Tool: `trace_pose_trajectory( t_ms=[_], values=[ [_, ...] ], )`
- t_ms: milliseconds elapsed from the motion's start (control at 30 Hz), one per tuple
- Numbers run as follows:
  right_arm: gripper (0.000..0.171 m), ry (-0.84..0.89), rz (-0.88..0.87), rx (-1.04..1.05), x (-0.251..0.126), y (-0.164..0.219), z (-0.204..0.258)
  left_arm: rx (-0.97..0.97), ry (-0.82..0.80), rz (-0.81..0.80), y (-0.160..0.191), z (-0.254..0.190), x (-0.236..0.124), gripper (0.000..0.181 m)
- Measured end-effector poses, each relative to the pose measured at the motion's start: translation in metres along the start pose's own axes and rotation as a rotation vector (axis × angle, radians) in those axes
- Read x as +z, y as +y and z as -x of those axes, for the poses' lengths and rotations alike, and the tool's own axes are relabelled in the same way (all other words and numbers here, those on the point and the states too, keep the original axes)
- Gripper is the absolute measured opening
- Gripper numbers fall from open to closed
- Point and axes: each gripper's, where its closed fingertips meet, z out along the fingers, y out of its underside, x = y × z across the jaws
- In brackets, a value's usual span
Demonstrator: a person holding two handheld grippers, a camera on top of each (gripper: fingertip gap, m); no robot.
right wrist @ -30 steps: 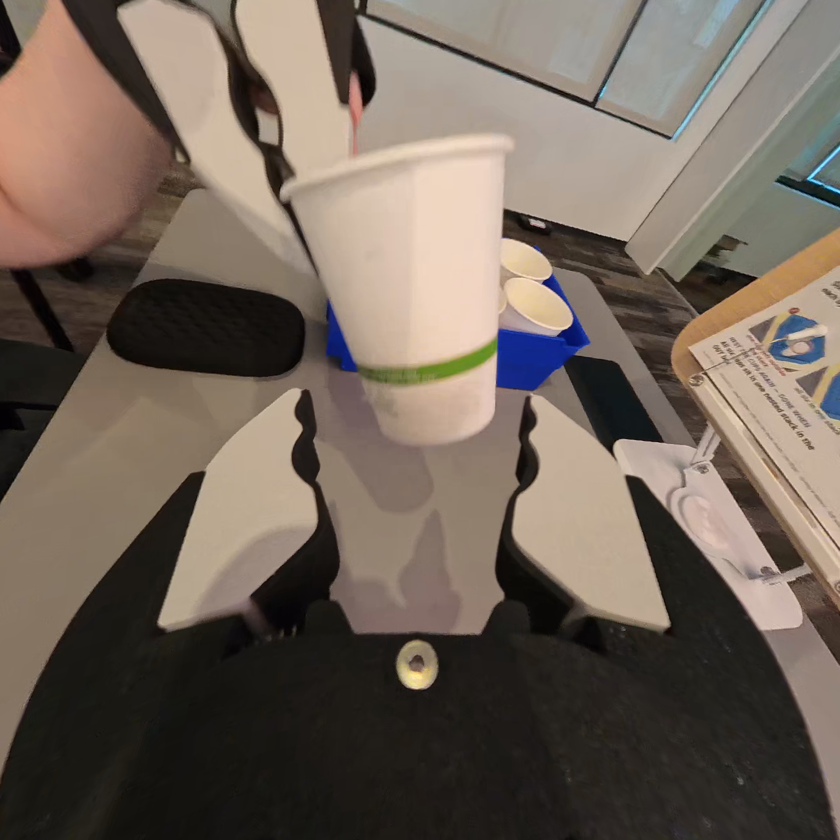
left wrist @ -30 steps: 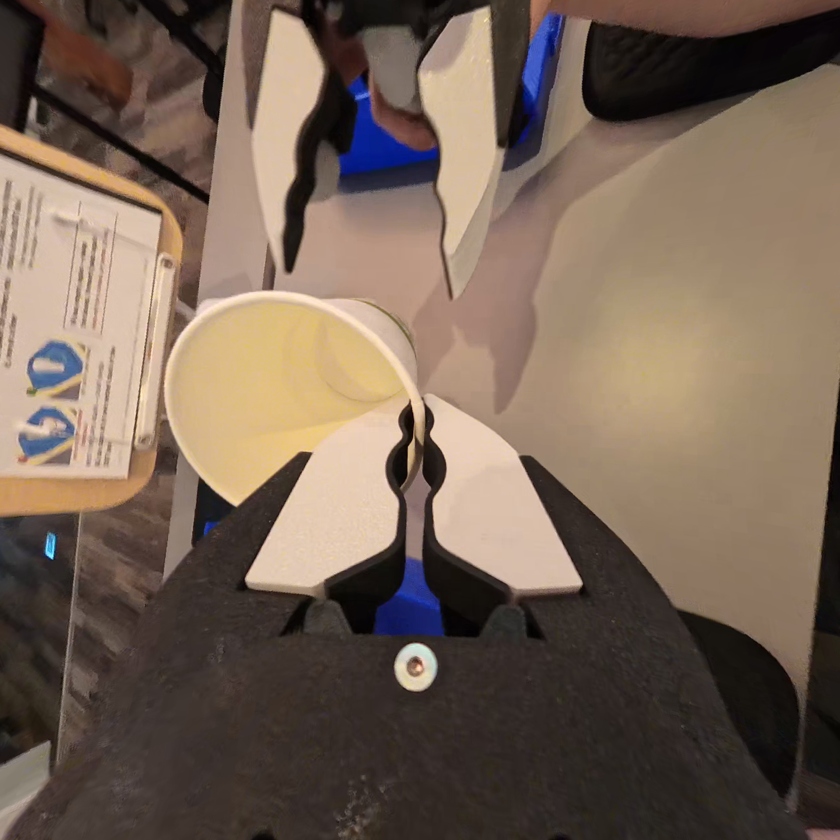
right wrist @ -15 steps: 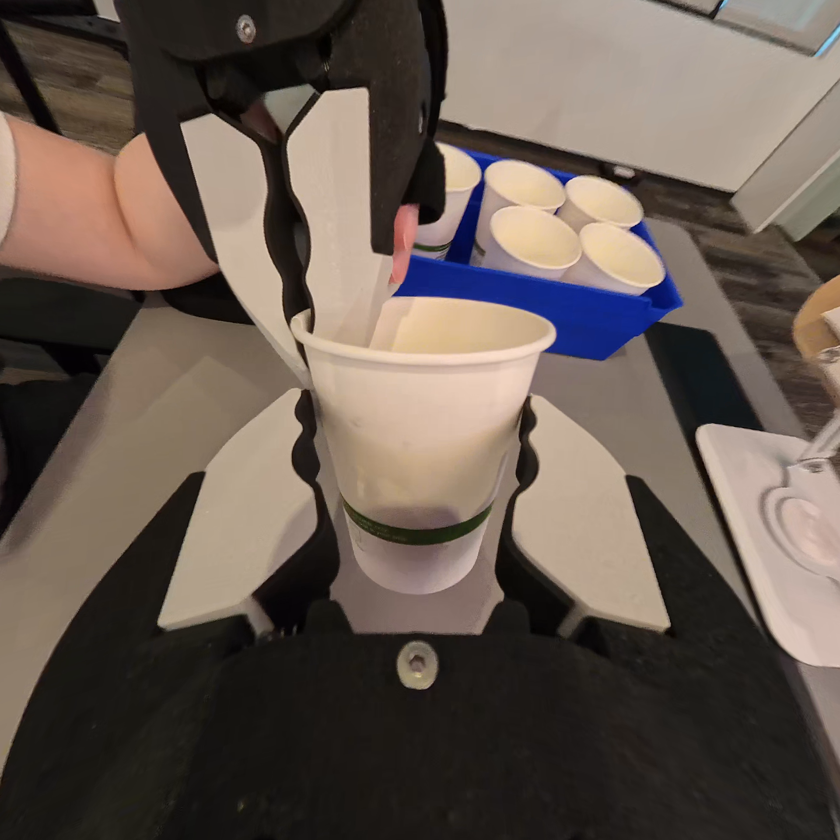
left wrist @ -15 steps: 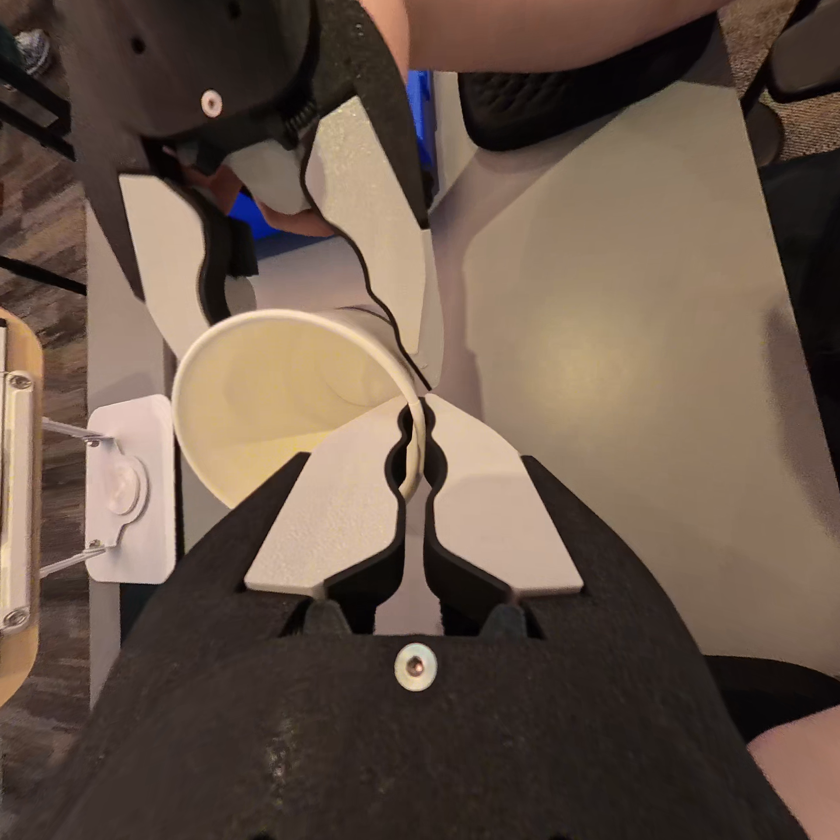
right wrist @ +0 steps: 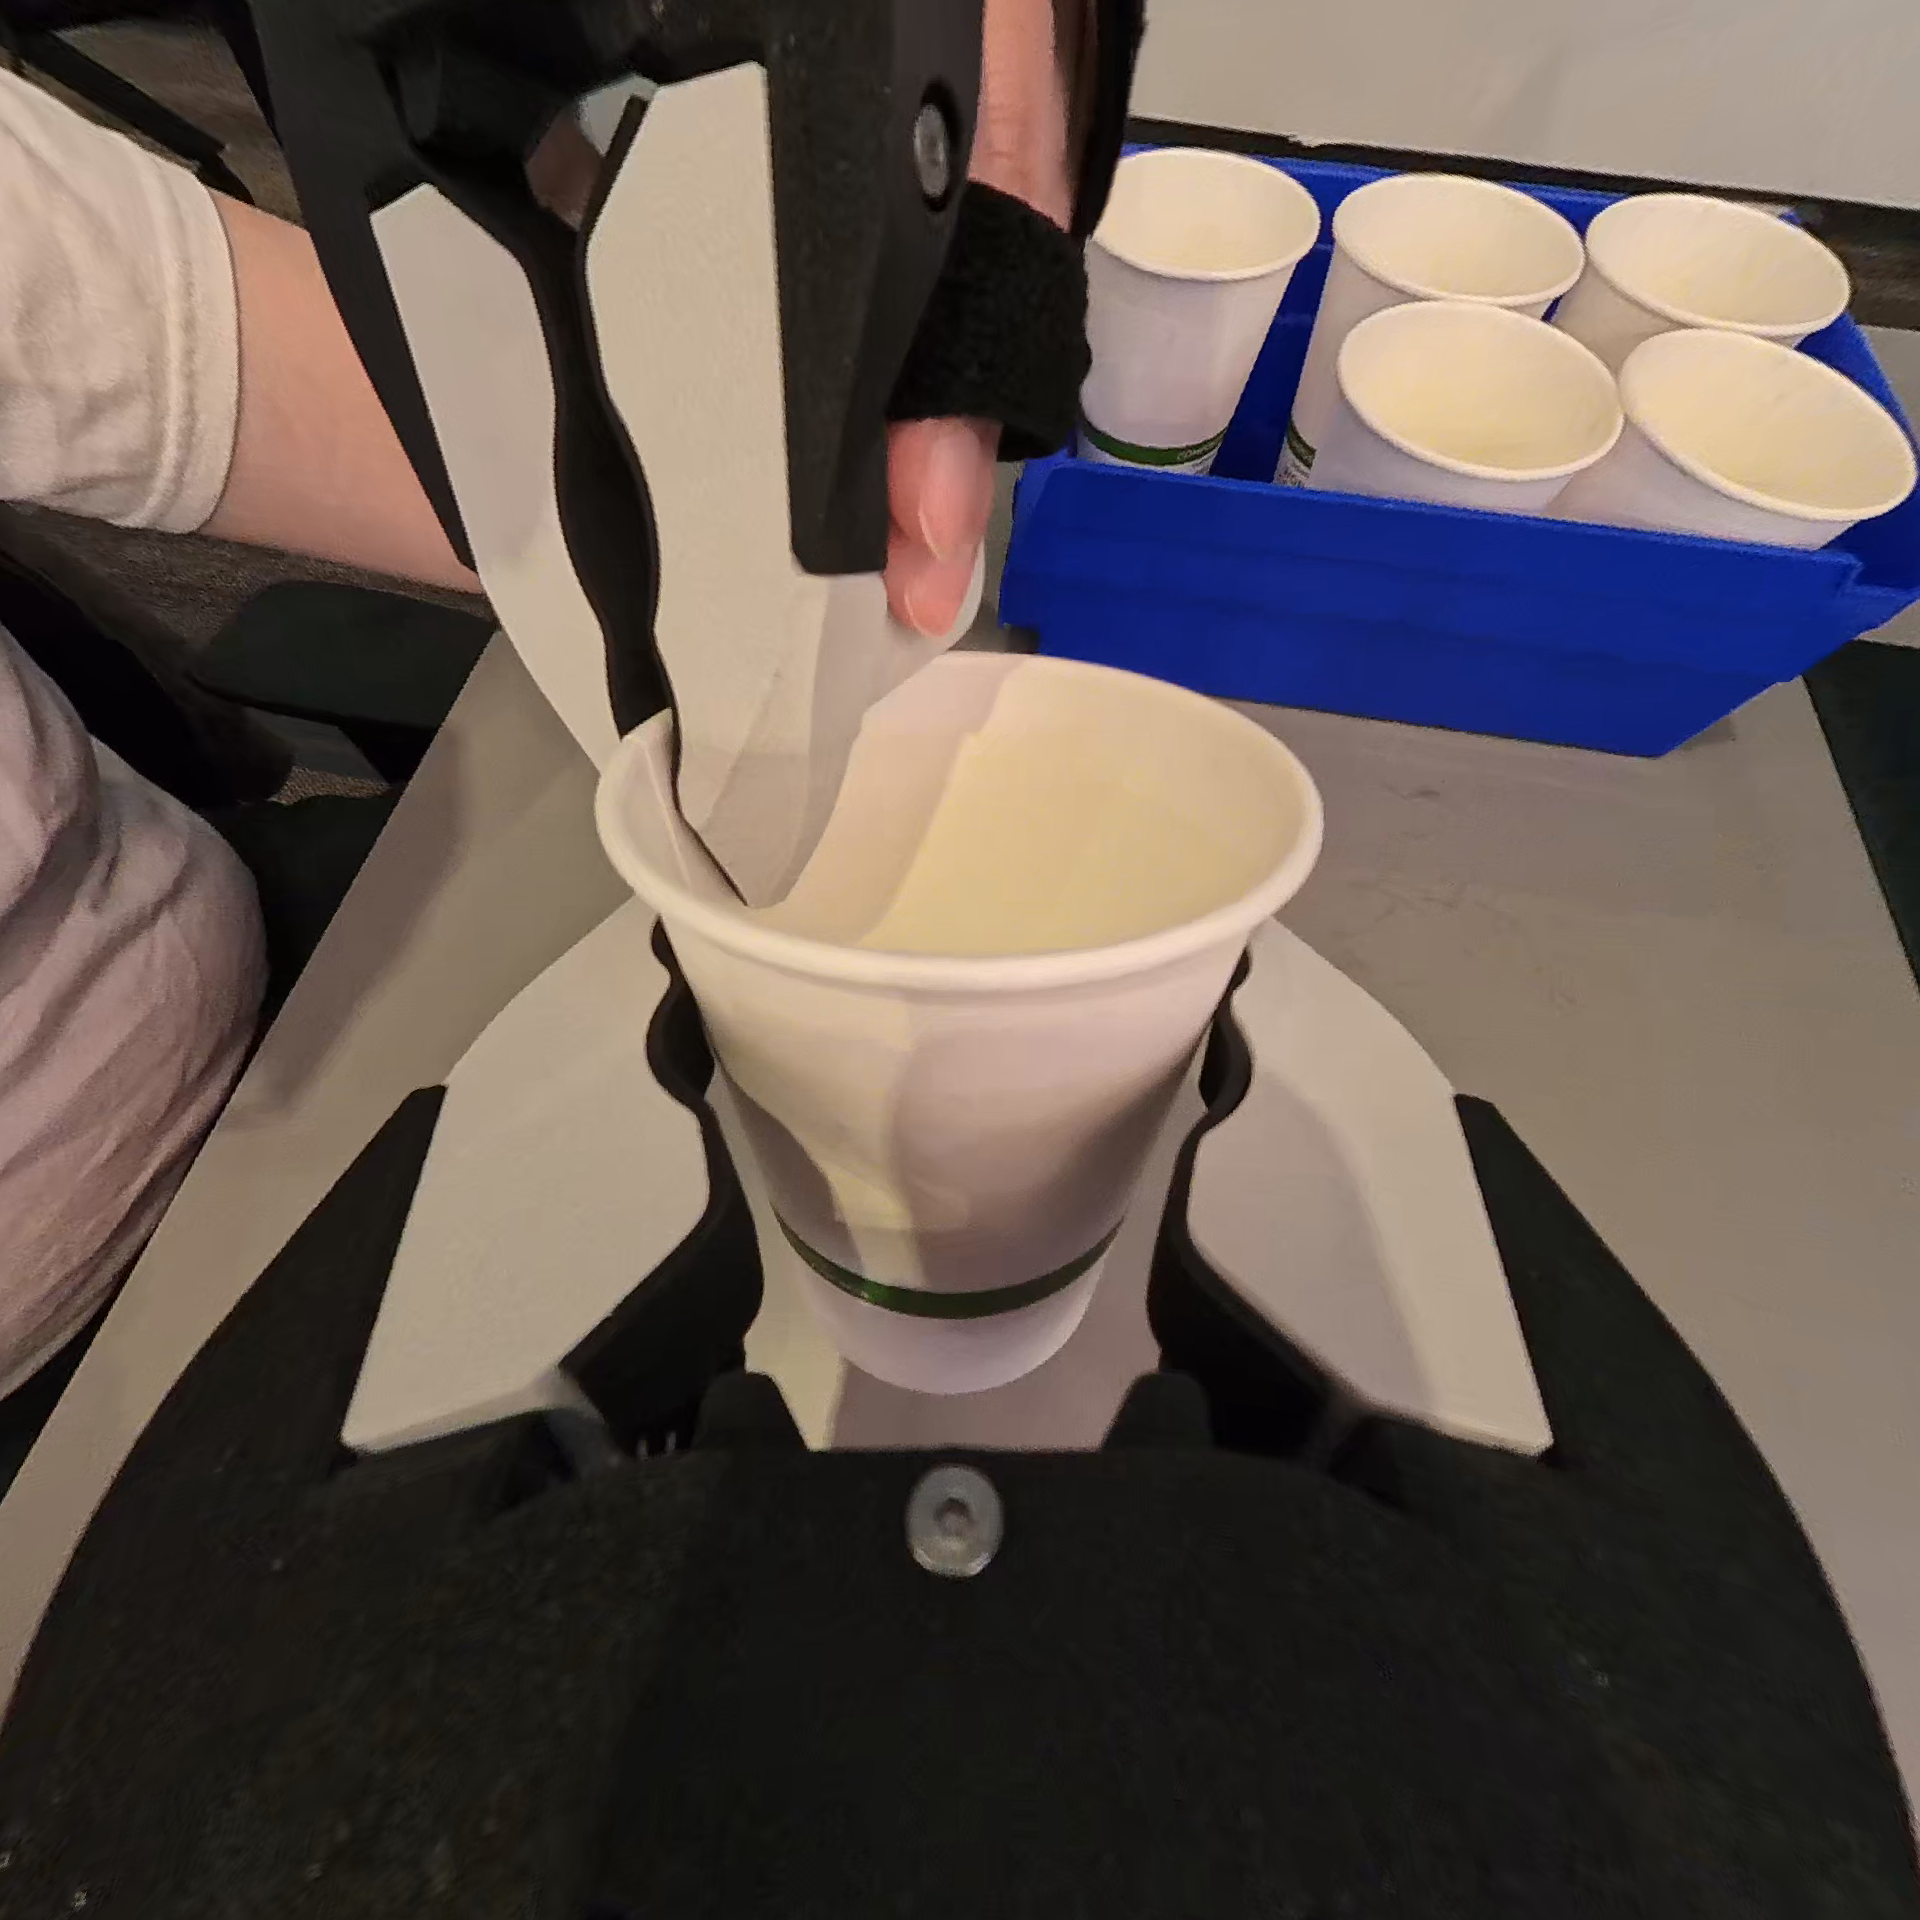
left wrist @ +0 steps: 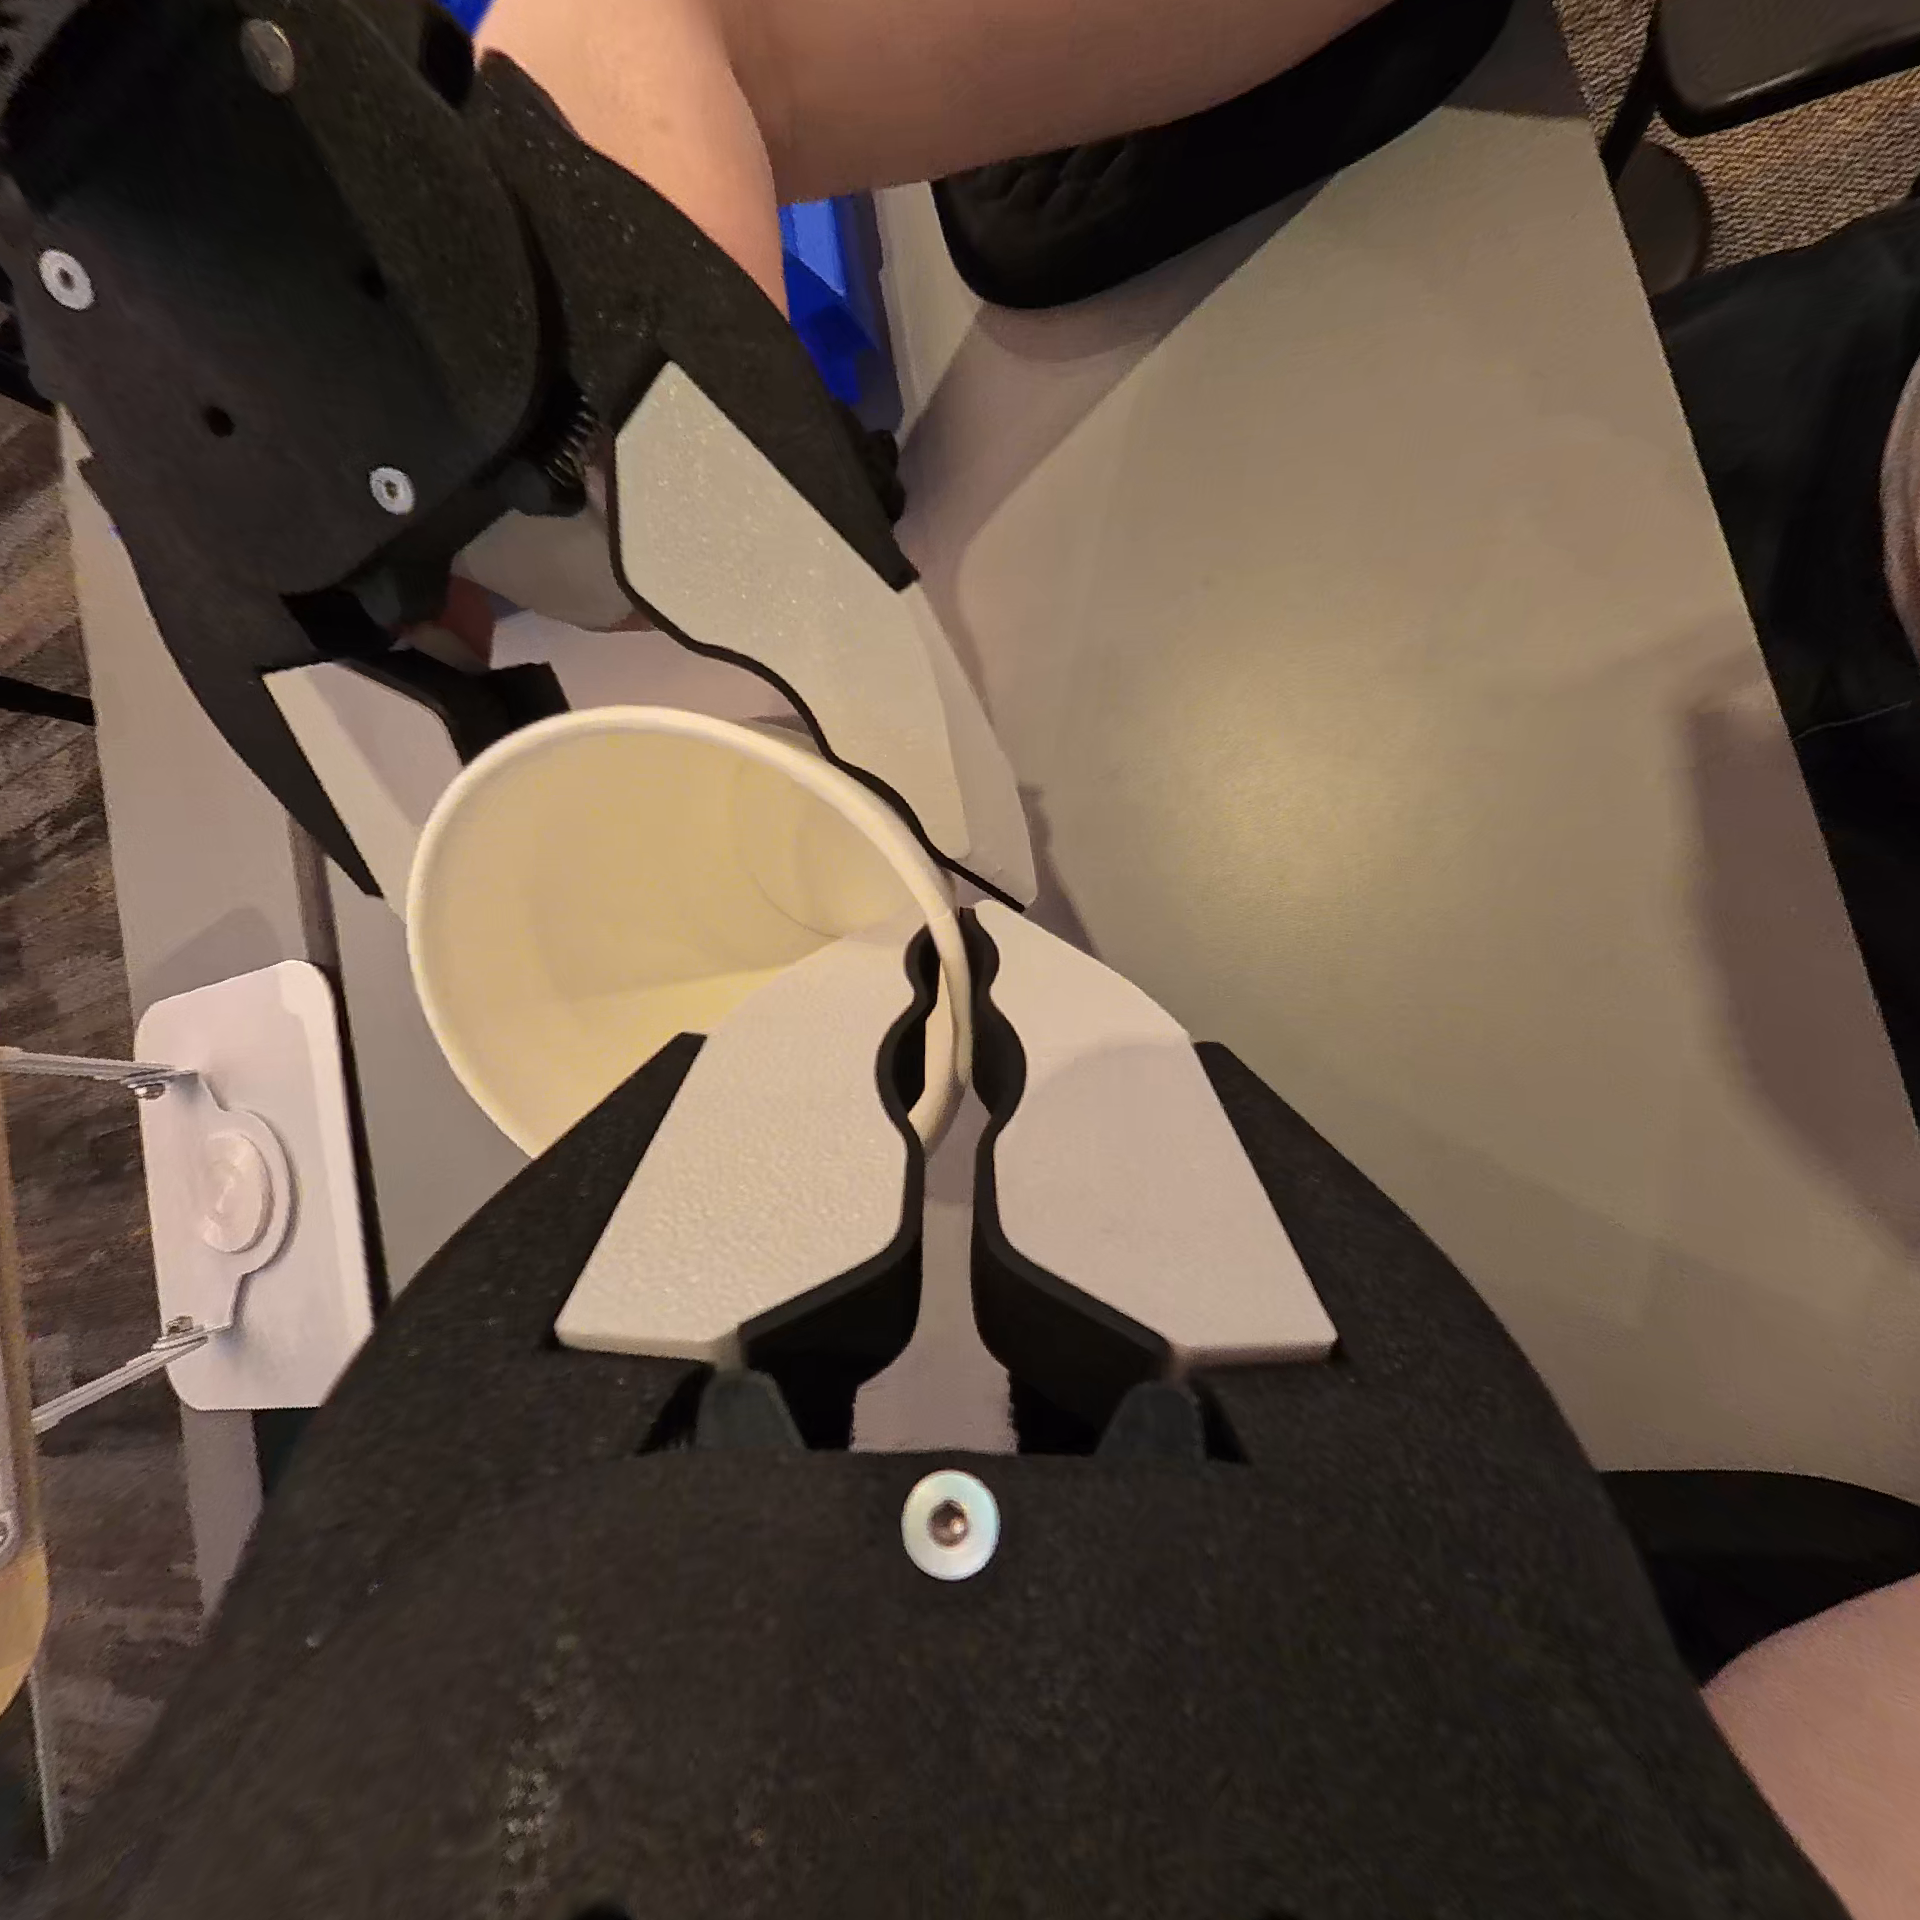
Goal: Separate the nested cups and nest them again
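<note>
A white paper cup with a green band (right wrist: 935,1101) hangs upright above the grey table (right wrist: 1558,935). My left gripper (left wrist: 961,920) is shut on its rim, one finger inside and one outside; it reaches down from the upper left in the right wrist view (right wrist: 686,821). My right gripper (right wrist: 956,945) is open with the cup's body between its fingers, the pads (right wrist: 582,1143) at or very near the sides. The left wrist view looks into the cup's mouth (left wrist: 623,935). I cannot tell whether a second cup is nested inside.
A blue bin (right wrist: 1351,623) with several upright paper cups (right wrist: 1475,405) stands at the back right of the table. A white stand base (left wrist: 249,1174) sits at the table edge. A black padded rest (left wrist: 1143,229) lies at the far side.
The cup held by my left gripper has come down between my right gripper's open fingers, and my right gripper has moved in around its body. The left grip on the rim is unchanged.
</note>
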Motion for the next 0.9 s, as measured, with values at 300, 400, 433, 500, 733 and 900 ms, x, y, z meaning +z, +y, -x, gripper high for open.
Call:
trace_pose_trajectory(
  t_ms=[300,400,433,500,733,900],
  values=[
    [0.093,0.091,-0.076,0.051,-0.026,-0.009,-0.022,-0.097,-0.206,-0.111,-0.001,0.031,-0.040,0.040],
    [0.093,0.234,-0.099,0.059,-0.073,-0.011,-0.043,-0.136,-0.266,-0.179,-0.003,0.037,-0.062,0.040],
    [0.093,0.322,-0.121,0.067,-0.100,-0.011,-0.054,-0.142,-0.285,-0.191,-0.003,0.039,-0.067,0.040],
    [0.093,0.629,-0.130,0.121,-0.170,0.008,-0.090,-0.148,-0.312,-0.206,-0.003,0.041,-0.075,0.040],
    [0.093,1.288,-0.234,0.594,-0.318,0.157,-0.158,-0.148,-0.340,-0.224,-0.007,0.044,-0.078,0.040],
    [0.094,1.257,-0.191,0.758,-0.297,0.224,-0.172,-0.143,-0.341,-0.216,-0.007,0.044,-0.077,0.040]
  ],
)
